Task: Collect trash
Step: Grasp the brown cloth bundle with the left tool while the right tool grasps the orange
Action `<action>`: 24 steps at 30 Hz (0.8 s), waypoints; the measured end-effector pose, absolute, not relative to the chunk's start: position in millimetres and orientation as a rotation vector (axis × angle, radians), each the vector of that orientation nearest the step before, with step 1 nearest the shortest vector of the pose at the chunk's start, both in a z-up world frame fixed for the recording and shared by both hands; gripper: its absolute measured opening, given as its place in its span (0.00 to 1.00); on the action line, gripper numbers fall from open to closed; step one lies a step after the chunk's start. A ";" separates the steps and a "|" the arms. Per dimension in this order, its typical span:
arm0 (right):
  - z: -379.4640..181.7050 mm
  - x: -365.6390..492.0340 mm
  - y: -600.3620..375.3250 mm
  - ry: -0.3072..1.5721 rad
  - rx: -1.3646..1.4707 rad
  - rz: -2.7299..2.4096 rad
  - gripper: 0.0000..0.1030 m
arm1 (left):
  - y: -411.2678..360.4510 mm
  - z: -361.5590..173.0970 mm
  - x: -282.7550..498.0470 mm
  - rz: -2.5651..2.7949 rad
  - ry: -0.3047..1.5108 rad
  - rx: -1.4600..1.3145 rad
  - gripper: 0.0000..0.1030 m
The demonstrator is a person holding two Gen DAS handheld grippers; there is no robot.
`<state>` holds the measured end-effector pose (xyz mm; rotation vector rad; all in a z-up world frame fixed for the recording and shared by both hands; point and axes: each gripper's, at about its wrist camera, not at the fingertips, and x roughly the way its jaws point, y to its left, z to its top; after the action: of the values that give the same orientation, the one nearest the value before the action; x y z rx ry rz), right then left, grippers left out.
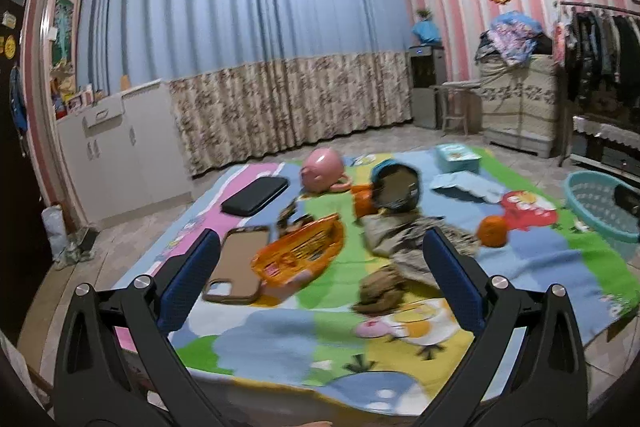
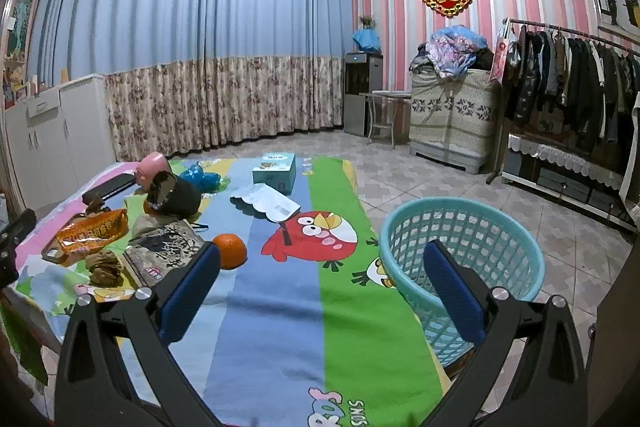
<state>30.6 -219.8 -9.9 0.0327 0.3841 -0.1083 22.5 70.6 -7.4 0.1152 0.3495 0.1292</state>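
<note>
On the colourful play mat (image 1: 280,339) lie an orange snack wrapper (image 1: 300,253), a crumpled brown paper (image 1: 380,289), a grey printed bag (image 1: 416,239), an orange (image 1: 493,230) and a tipped black pot (image 1: 396,189). My left gripper (image 1: 320,267) is open and empty, above the mat with the wrapper and brown paper between its fingers in view. My right gripper (image 2: 320,267) is open and empty, above the mat (image 2: 280,307), beside the turquoise basket (image 2: 460,247). The wrapper (image 2: 90,233), brown paper (image 2: 105,267) and orange (image 2: 230,251) lie to its left.
A pink piggy bank (image 1: 322,171), black case (image 1: 256,199), brown phone case (image 1: 240,267), teal box (image 1: 456,157) and white papers (image 1: 468,187) also lie on the mat. White cabinet at left, curtains behind, clothes rack (image 2: 568,75) and covered cabinet at right. Tiled floor surrounds the mat.
</note>
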 end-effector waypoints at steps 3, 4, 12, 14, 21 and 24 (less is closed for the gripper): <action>-11.2 40.1 -210.9 0.402 0.010 -0.110 0.96 | 88.7 -12.7 36.4 0.130 0.396 0.078 0.95; -12.0 44.1 -209.5 0.412 0.001 -0.111 0.96 | 94.0 -13.9 40.8 0.130 0.408 0.069 0.95; -27.8 68.9 -198.5 0.496 0.007 -0.089 0.96 | 104.7 -35.7 65.5 0.091 0.470 0.088 0.95; -33.9 75.6 -195.9 0.526 -0.024 -0.119 0.96 | 98.2 -44.6 72.6 0.060 0.495 0.081 0.95; -42.9 79.2 -193.9 0.548 -0.064 -0.153 0.96 | 72.4 -65.8 93.4 -0.011 0.549 0.111 0.95; -44.9 84.0 -197.2 0.566 -0.039 -0.153 0.96 | 65.3 -73.5 103.3 -0.035 0.574 0.123 0.91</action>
<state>84.0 -197.2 -44.9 -0.0394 0.5661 -0.1530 103.3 65.3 -73.5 0.1230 0.5740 -0.0351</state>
